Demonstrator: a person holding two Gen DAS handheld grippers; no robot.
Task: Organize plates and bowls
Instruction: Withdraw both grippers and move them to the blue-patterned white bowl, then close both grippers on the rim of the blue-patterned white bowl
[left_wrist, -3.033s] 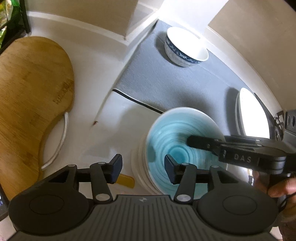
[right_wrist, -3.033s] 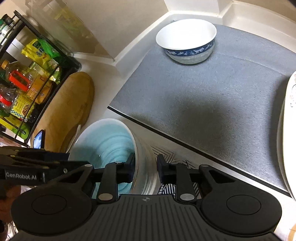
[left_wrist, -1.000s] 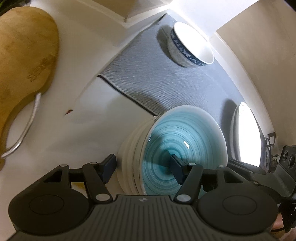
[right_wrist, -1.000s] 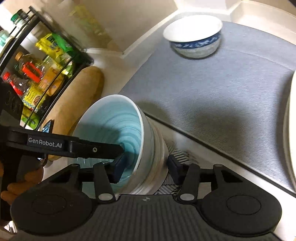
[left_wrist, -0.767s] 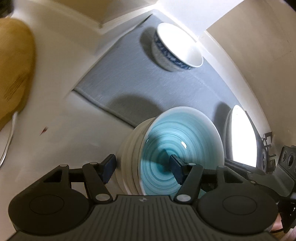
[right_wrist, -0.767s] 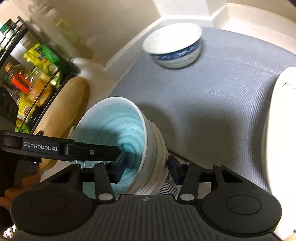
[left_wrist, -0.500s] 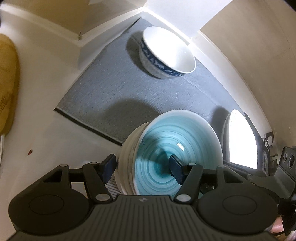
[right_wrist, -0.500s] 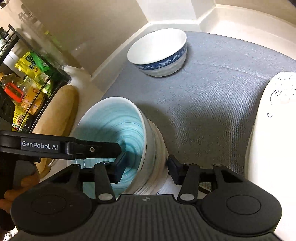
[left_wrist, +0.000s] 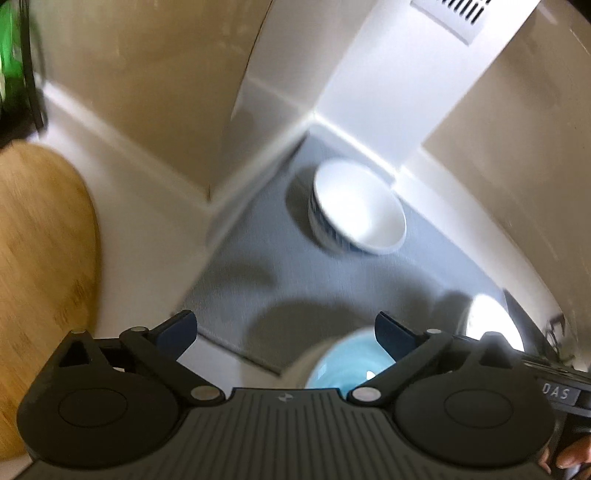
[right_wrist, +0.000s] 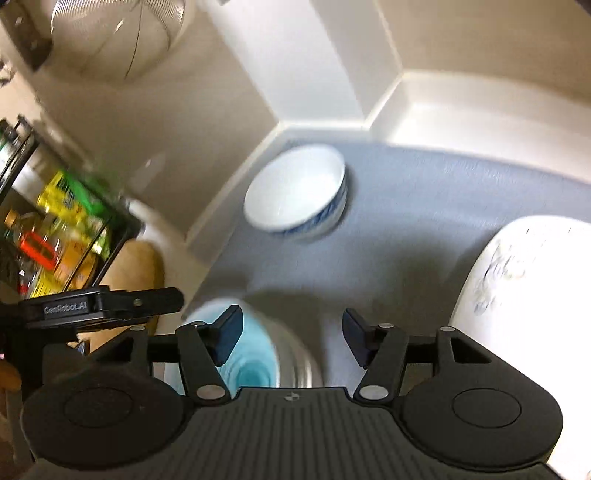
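Note:
A stack of white bowls with a turquoise inside (left_wrist: 343, 365) sits low at the near edge of the grey mat (left_wrist: 251, 273); it also shows in the right wrist view (right_wrist: 258, 354). My left gripper (left_wrist: 284, 332) is open and empty, above the stack's left side. My right gripper (right_wrist: 291, 336) is open and empty, its jaws standing wide of the stack's right rim. A white bowl with a blue pattern (left_wrist: 354, 208) stands at the mat's far corner, also in the right wrist view (right_wrist: 297, 194). A white plate (right_wrist: 528, 280) lies at the right; it shows in the left wrist view (left_wrist: 493, 321) too.
A wooden cutting board (left_wrist: 40, 258) lies on the white counter at the left. A black wire rack with packets and bottles (right_wrist: 55, 236) stands further left. Walls close the corner behind the mat. The frames are motion-blurred.
Both grippers have opened wide and let go of the turquoise bowl stack. Both have pulled up and back, so the stack now sits low in view on the mat.

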